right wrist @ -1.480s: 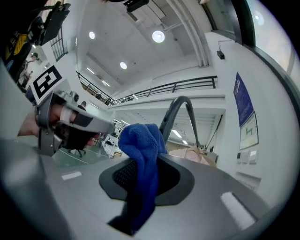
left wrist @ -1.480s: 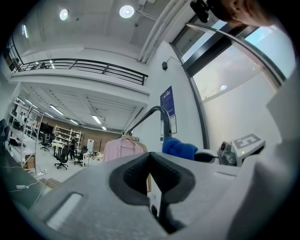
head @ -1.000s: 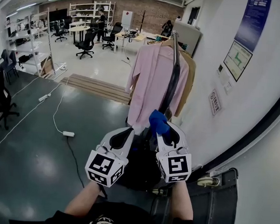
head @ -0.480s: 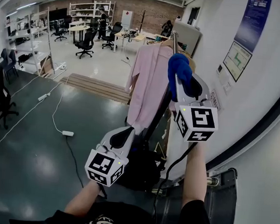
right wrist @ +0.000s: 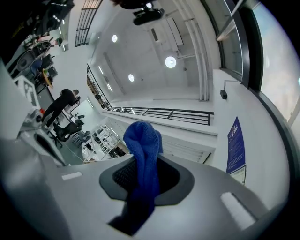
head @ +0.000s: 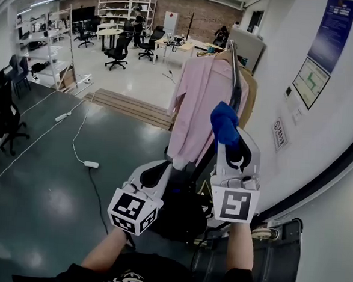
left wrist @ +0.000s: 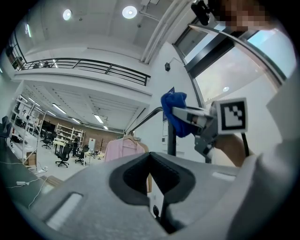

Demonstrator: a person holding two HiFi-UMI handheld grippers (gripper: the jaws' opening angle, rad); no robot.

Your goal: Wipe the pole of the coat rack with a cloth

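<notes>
Right gripper (head: 226,139) pinches the blue cloth (head: 224,118) tight at the pole (head: 235,81); left gripper (head: 156,173) hangs closed, empty. Best press firmly, stroke lengthwise, evenly.

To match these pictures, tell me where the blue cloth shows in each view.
Head view: right of centre, blue cloth at the right tool's tip, over the pole.
Left gripper view: cloth upper middle, in that tool.
Right gripper view: cloth at centre, pinched between jaws.
Shared landmark: pink shirt, head and left gripper views only.
</notes>
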